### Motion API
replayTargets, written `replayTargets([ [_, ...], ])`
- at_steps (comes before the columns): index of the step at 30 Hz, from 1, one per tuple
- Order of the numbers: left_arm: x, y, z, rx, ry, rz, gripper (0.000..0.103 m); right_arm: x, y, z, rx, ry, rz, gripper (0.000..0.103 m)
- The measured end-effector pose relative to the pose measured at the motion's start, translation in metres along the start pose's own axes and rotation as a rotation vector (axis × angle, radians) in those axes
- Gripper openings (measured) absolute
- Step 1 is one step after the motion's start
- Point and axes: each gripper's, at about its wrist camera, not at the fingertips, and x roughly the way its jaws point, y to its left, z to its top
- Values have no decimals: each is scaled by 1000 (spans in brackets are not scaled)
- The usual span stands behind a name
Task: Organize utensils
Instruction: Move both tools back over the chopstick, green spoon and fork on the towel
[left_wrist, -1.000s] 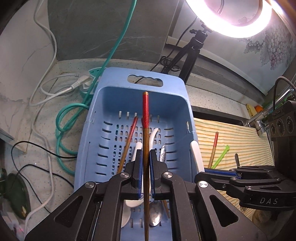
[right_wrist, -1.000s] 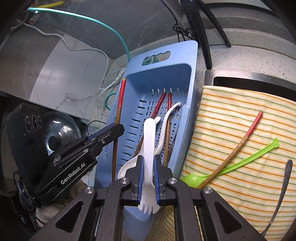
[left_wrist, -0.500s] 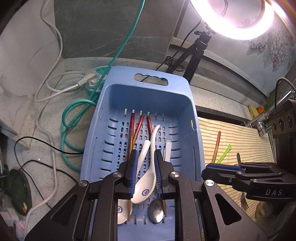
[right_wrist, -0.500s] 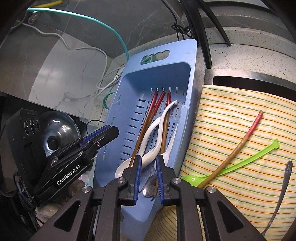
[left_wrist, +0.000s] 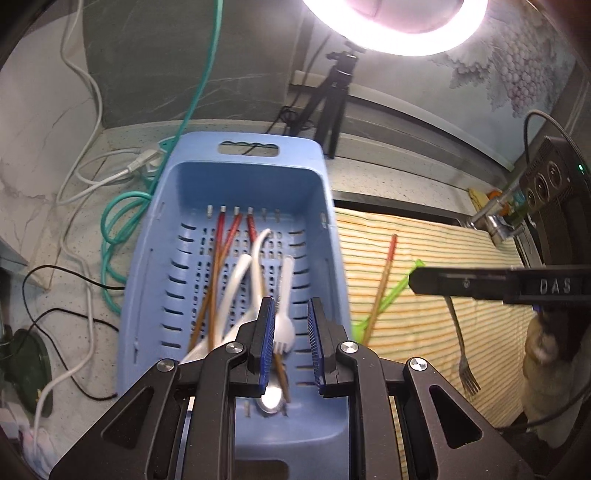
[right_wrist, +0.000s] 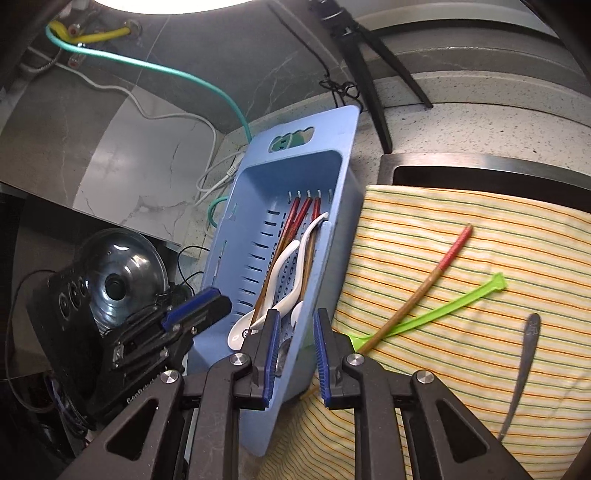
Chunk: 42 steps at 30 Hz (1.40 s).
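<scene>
Left wrist view: the left tongs (left_wrist: 291, 343) stand slightly apart over the blue basket (left_wrist: 325, 236), gripping nothing. A white plastic fork (left_wrist: 285, 314) lies in the basket beneath them, beside 3 chopsticks (left_wrist: 221, 240) and white spoons (left_wrist: 236, 280).

Right wrist view: the right tongs (right_wrist: 294, 350) are likewise parted and empty above the basket's near end. At 3 o'clock on the striped cloth (right_wrist: 461, 387) lie 1 chopstick (right_wrist: 424, 288), a green spoon (right_wrist: 443, 306) and a metal utensil (right_wrist: 522, 369).

In the blue basket (left_wrist: 240, 184) I see three red-tipped chopsticks (left_wrist: 221, 236), white spoons (left_wrist: 236, 277) and a white plastic fork (left_wrist: 284, 325). On the striped cloth (right_wrist: 480, 332) lie one chopstick (right_wrist: 436, 277), a green utensil (right_wrist: 443, 306) and a metal fork (left_wrist: 460, 343).
</scene>
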Motion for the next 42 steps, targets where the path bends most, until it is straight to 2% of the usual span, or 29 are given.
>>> replayTargets([
  [4, 1, -22, -6, 40, 7, -28, 16, -22, -18, -3, 22, -23, 0, 17],
  [11, 20, -61, -8, 144, 69, -61, 17, -57, -55, -18, 48, -58, -23, 17],
  [12, 23, -65, -9, 157, 81, -64, 20, -64, -62, -22, 54, -64, -31, 17],
  [13, 26, -69, -9, 171, 92, -65, 27, -69, -69, -25, 61, -70, -37, 17],
  [15, 36, -78, -8, 206, 125, -61, 34, -80, -83, -34, 80, -84, -47, 18],
  [18, 51, -89, -7, 251, 180, -60, 34, -94, -103, -52, 122, -106, -57, 23],
  [22, 75, -101, -2, 320, 234, -1, 34, -110, -127, -73, 175, -119, -60, 23],
  [25, 92, -108, 2, 331, 270, -3, 34, -116, -138, -83, 214, -124, -60, 23],
  [34, 125, -129, 2, 420, 389, 75, 34, -135, -162, -107, 291, -163, -28, 23],
  [42, 127, -150, -12, 445, 428, 62, 33, -138, -178, -120, 331, -152, -4, 23],
])
